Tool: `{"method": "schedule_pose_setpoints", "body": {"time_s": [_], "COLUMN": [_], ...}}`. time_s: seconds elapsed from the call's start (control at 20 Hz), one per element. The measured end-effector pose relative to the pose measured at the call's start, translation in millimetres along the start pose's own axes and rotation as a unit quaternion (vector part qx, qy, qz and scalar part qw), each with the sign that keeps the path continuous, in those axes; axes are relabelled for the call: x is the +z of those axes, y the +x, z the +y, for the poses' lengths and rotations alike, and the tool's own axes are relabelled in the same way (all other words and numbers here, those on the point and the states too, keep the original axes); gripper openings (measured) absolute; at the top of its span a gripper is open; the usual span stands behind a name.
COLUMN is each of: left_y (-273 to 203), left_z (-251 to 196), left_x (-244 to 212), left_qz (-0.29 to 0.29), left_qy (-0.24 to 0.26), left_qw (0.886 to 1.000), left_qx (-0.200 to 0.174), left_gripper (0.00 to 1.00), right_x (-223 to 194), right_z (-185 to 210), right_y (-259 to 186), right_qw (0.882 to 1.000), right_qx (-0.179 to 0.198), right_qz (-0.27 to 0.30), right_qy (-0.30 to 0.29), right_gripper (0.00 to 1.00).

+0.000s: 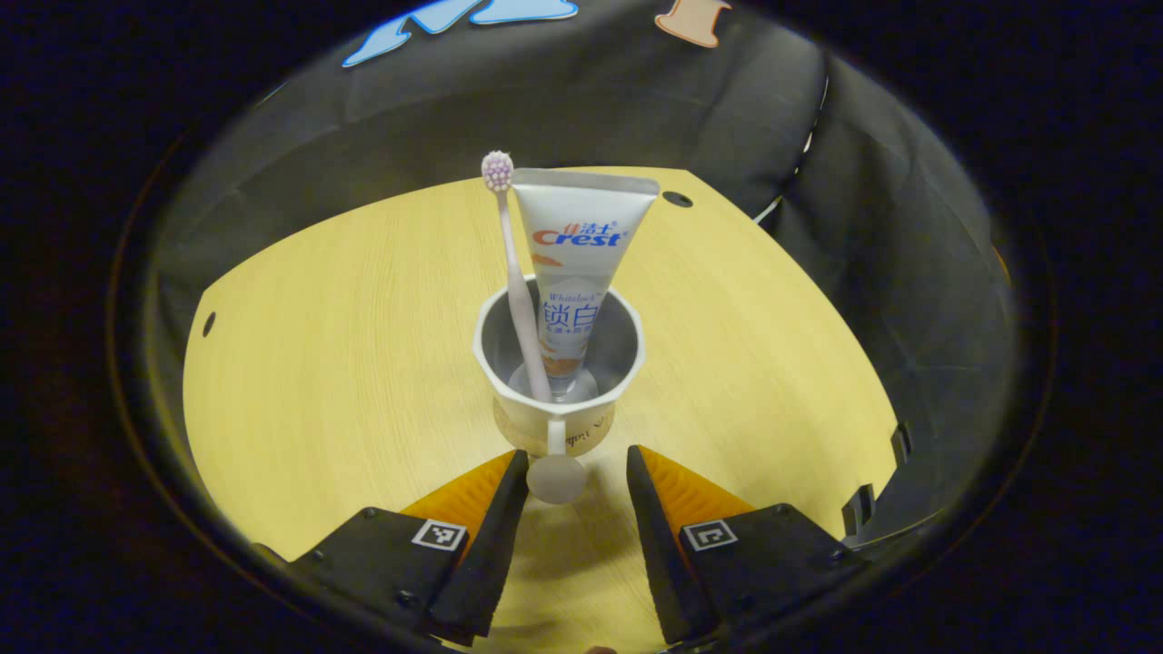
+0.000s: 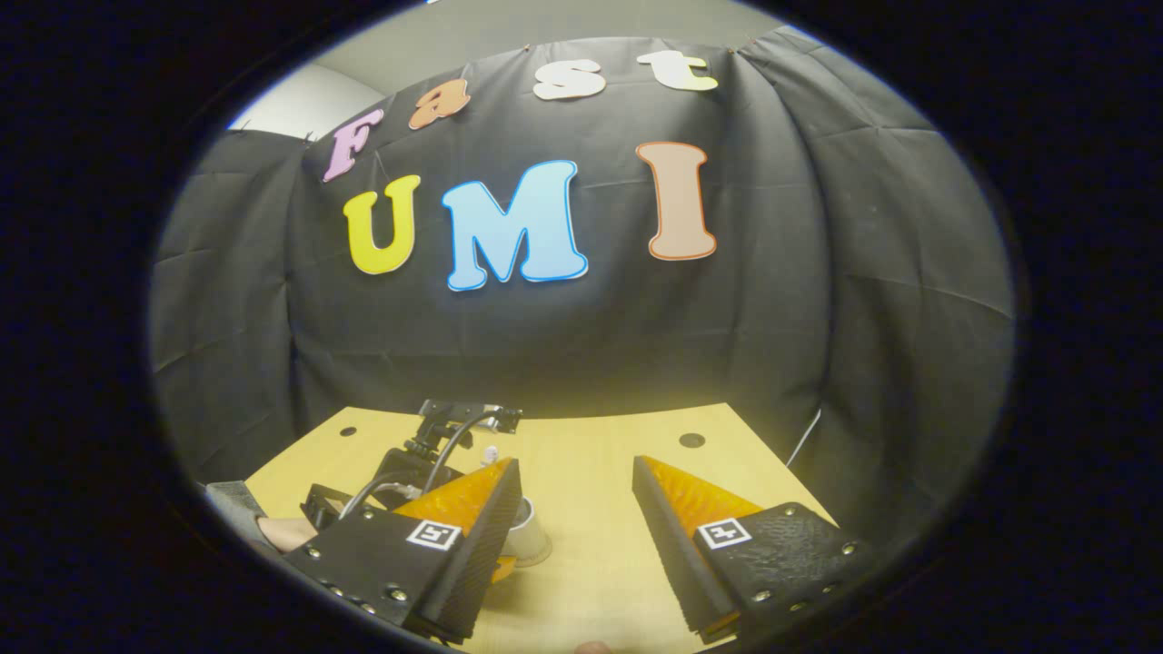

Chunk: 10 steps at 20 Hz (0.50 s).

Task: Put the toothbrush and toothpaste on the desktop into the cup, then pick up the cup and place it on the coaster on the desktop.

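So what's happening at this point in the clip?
A person is working with two handheld grippers at a light wooden desktop. The pink toothbrush and white toothpaste tube already stand in the white handled cup. The left gripper is open, its fingers either side of the cup's handle without pressing it. The right gripper is open, holding nothing. I see no coaster.

The left gripper points at the cup, jaws spread, touching nothing. The right gripper, likewise spread, hangs right of that cup.
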<state>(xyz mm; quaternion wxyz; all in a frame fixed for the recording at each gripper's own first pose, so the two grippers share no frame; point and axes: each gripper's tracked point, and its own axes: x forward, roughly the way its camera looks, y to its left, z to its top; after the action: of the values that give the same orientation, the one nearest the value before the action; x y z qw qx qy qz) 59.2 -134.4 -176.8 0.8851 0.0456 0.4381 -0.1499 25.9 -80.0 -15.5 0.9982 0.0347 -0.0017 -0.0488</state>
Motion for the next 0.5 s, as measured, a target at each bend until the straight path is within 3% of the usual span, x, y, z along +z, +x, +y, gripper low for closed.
{"method": "schedule_pose_setpoints", "body": {"time_s": [0.15, 0.25, 0.4, 0.5], "left_y": [-31.7, -55.9, -99.0, -123.8], "left_z": [7.1, 15.0, 21.9, 25.6], "left_x": [3.5, 12.5, 24.5, 37.4], "left_qz": [-0.035, -0.071, -0.135, -0.186], "left_qy": [-0.016, -0.019, -0.035, -0.041], "left_qw": [0.999, 0.996, 0.988, 0.978], "left_qx": [0.018, 0.043, 0.068, 0.086], "left_gripper": [0.78, 0.76, 0.9, 0.84], "right_x": [6.5, 9.8, 12.9, 14.2], "right_z": [5.5, 7.7, 11.6, 10.6], "right_y": [-2.9, -5.6, -10.5, -13.4], "right_qw": [1.0, 1.0, 0.999, 0.998], "right_qx": [0.016, 0.027, 0.044, 0.048], "right_qz": [-0.005, -0.006, -0.008, -0.009], "right_qy": [-0.008, -0.014, -0.022, -0.027], "right_gripper": [0.8, 0.8, 0.8, 0.8]}}
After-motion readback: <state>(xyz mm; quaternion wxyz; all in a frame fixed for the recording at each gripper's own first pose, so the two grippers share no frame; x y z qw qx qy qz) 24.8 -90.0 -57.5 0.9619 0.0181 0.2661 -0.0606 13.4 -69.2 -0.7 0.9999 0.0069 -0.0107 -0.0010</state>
